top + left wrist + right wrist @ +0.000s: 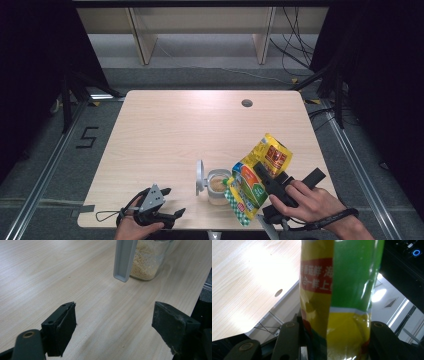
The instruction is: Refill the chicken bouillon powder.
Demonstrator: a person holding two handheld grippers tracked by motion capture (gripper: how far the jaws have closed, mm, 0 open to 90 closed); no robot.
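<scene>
Right gripper (267, 182) clamped on the yellow-green snack bag (257, 172) — jaws partly closed, one on each side of the pouch. Bag is tilted, its lower end over the open jar (218, 186) of beige crumbs. Left gripper (167, 207) rests near the table's (175, 130) front edge, well left of the jar — jaws wide apart, holding nothing.

The jar (147, 260) is cut off by the frame's top; the packet (342, 300) hides the right tongs' pads.

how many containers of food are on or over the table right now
2: a jar with its lid open stands near the table's front edge; a yellow-green bag is held tilted beside it by the right gripper.
</scene>
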